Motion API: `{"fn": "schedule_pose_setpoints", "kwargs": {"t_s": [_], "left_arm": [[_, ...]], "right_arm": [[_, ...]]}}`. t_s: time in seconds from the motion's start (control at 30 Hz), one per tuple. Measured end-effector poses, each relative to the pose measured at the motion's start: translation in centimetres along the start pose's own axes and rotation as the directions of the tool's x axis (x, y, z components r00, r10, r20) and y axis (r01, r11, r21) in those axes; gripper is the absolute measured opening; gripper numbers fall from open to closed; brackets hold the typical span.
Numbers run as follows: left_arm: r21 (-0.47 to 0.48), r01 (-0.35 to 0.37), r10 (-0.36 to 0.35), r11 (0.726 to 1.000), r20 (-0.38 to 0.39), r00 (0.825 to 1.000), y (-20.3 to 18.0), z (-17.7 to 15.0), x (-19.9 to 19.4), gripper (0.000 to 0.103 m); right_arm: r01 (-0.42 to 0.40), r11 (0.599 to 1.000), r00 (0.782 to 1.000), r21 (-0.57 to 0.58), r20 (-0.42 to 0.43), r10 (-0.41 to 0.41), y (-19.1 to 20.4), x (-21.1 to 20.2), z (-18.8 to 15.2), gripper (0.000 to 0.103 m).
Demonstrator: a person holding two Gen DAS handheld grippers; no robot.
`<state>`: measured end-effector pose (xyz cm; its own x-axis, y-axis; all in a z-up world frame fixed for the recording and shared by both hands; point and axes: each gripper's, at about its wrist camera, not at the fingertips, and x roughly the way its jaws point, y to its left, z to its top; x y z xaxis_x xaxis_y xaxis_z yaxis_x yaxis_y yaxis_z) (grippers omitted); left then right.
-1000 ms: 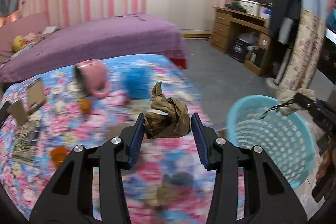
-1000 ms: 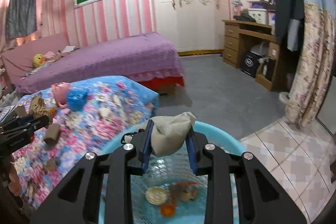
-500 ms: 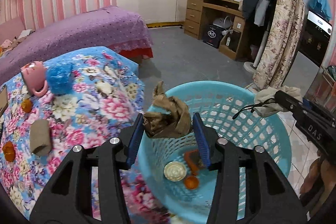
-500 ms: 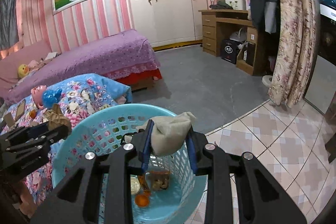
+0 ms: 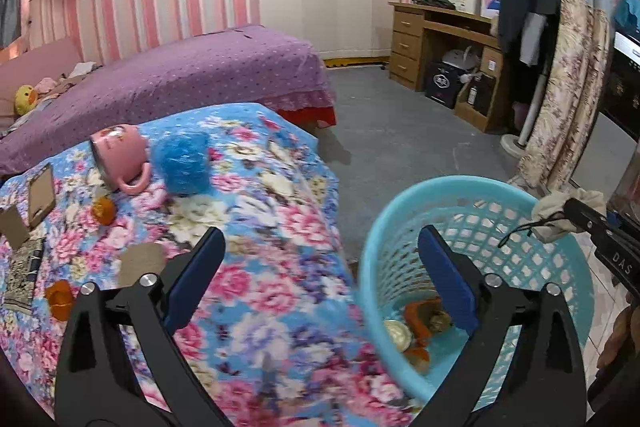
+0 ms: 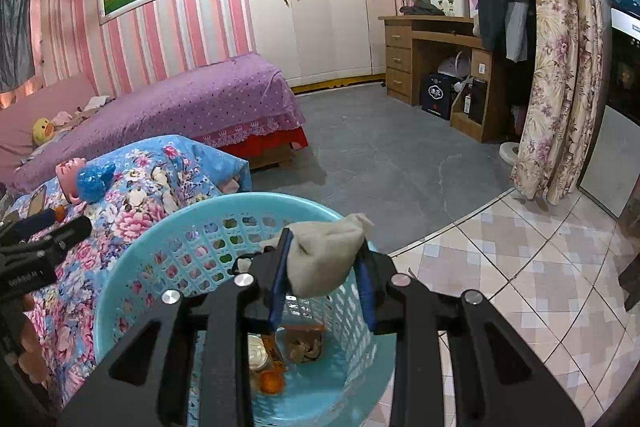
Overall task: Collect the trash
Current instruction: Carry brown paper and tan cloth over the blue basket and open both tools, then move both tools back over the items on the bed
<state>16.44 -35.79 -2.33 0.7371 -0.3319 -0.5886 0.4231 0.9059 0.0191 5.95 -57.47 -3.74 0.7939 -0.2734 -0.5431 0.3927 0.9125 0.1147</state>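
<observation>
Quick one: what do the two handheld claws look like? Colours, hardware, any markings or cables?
Both match: the left claw and right claw have matte black angular frames with cut-out slots, silver round screw heads at the pivots and flat blue pads on the fingers. In the left view, white letters "DAS" mark the right claw's body, and a thin black cord loops near its tip.

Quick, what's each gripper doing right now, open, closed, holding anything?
Left gripper: open and empty, its jaws have just been opening.
Right gripper: closed on a crumpled beige wad above the blue basket.
</observation>
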Motion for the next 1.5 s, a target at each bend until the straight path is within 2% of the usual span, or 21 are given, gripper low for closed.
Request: {"fn": "schedule_pose_setpoints", "kwargs": {"t_s": [0.1,0.17,0.2,0.23,0.3,0.4,0.5,0.57,0.7,0.93,1.2,1.33,1.5], "left_arm": [[-0.008,-0.019,0.019,1.0,0.011,1.0,0.7,0.0,-0.4,0.097],[-0.018,-0.022,0.022,1.0,0.01,1.0,1.0,0.0,-0.4,0.097],[-0.021,-0.022,0.022,1.0,0.01,1.0,1.2,0.0,-0.4,0.097],[-0.024,-0.025,0.025,0.999,0.01,1.0,1.4,-0.1,-0.4,0.097],[-0.022,-0.032,0.032,0.999,0.009,0.999,1.6,-0.1,-0.4,0.097],[-0.015,-0.039,0.04,0.999,0.014,0.999,2.1,-0.4,-0.7,0.097],[-0.011,-0.047,0.047,0.999,0.021,0.999,3.0,-0.6,-1.5,0.097],[-0.013,-0.049,0.049,0.999,0.025,0.998,3.7,-0.6,-1.9,0.097],[-0.019,-0.067,0.068,0.998,0.036,0.997,6.0,-0.7,-3.3,0.098],[-0.069,-0.135,0.138,0.989,0.041,0.99,13.2,-0.8,-5.8,0.098],[-0.114,-0.256,0.259,0.96,0.006,0.966,23.0,-2.4,-7.8,0.098],[-0.14,-0.323,0.326,0.936,0.001,0.945,27.4,-3.2,-8.7,0.098],[-0.213,-0.353,0.354,0.911,-0.035,0.935,32.2,-4.9,-8.5,0.098]], "right_arm": [[-0.001,1.0,1.0,-0.002,-0.005,0.001,0.4,0.3,0.0,0.036],[-0.006,1.0,1.0,0.004,-0.009,0.006,0.7,0.6,-0.1,0.049],[0.0,1.0,1.0,0.003,-0.01,0.0,0.8,0.7,-0.1,0.064],[0.008,1.0,1.0,0.001,-0.012,-0.008,1.1,0.8,0.0,0.073],[0.015,1.0,1.0,-0.001,-0.021,-0.015,1.3,1.0,0.1,0.076],[0.052,0.999,0.998,0.003,-0.021,-0.052,1.7,1.0,0.2,0.09],[0.057,0.998,0.998,0.0,-0.018,-0.057,2.5,0.9,0.6,0.092],[0.062,0.998,0.998,-0.013,-0.006,-0.062,3.4,0.7,0.8,0.097],[0.047,0.998,0.999,-0.032,0.011,-0.047,5.6,0.5,1.3,0.098],[0.001,0.996,1.0,-0.094,0.018,0.001,11.1,0.6,1.7,0.098],[-0.078,0.988,0.997,-0.137,0.014,0.08,18.1,0.7,1.3,0.098],[-0.116,0.979,0.993,-0.169,0.007,0.119,21.3,0.8,0.8,0.098],[-0.15,0.969,0.989,-0.198,-0.022,0.149,25.4,1.1,-0.1,0.098]]}}
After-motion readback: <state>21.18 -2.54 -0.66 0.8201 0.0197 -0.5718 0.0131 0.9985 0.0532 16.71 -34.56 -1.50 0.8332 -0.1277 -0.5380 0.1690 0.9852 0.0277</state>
